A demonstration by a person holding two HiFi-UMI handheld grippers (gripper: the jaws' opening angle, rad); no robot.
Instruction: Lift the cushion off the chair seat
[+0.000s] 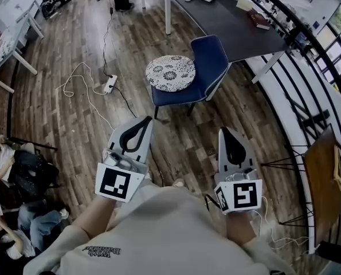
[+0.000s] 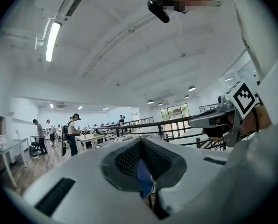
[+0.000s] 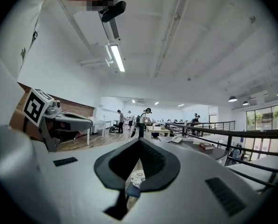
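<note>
A round white cushion [image 1: 170, 72] with a dark flower pattern lies on the seat of a blue chair [image 1: 213, 56], which stands on the wooden floor ahead of me. My left gripper [image 1: 144, 120] and right gripper [image 1: 227, 132] are held level side by side, well short of the chair, and both point toward it. Each has its jaws together with nothing between them. In the right gripper view the cushion [image 3: 137, 178] shows small through the gap under the shut jaws of the right gripper [image 3: 139, 140]. The left gripper [image 2: 141, 140] shows a sliver of the blue chair [image 2: 145, 176].
A dark table [image 1: 227, 16] with a phone and books stands right behind the chair. A power strip [image 1: 109, 83] and loose cables lie on the floor to its left. A black railing [image 1: 308, 96] runs along the right side. People sit at the lower left [image 1: 21, 171].
</note>
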